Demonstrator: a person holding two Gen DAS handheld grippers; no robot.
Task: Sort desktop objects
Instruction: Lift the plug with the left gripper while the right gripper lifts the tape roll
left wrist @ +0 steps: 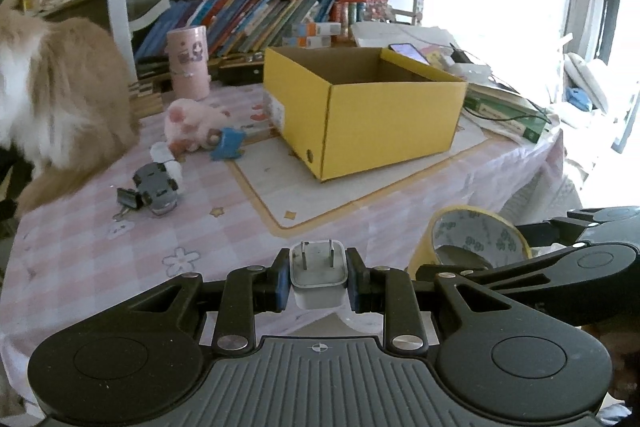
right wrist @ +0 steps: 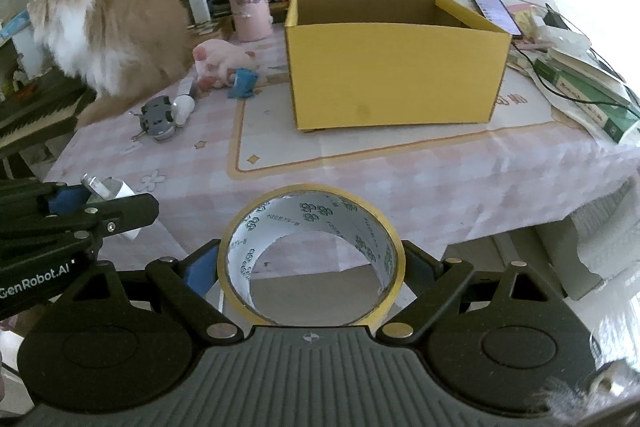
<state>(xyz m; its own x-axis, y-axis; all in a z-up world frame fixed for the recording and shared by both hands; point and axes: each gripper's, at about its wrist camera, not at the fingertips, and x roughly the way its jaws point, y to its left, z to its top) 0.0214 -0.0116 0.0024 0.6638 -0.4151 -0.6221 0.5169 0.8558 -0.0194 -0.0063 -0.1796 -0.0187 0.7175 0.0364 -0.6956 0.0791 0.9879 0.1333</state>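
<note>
My left gripper (left wrist: 318, 281) is shut on a white plug adapter (left wrist: 318, 273) with its two prongs pointing away, held above the near edge of the table. In the right wrist view that adapter (right wrist: 114, 189) shows at the left. My right gripper (right wrist: 311, 263) is shut on a yellow tape roll (right wrist: 312, 211), its pads pressing the roll's outer sides. The roll (left wrist: 476, 235) also appears at the right of the left wrist view. An open yellow cardboard box (left wrist: 392, 115) (right wrist: 396, 67) stands on the pink checked tablecloth ahead of both grippers.
A fluffy cat (left wrist: 60, 99) (right wrist: 108, 31) sits at the table's left. Near it lie a pink plush toy (left wrist: 192, 123), a blue object (left wrist: 228, 143), a grey toy car (left wrist: 156, 187) and a black binder clip (left wrist: 130, 197). A pink cylinder (left wrist: 188, 63), books and a phone (right wrist: 496, 13) stand behind.
</note>
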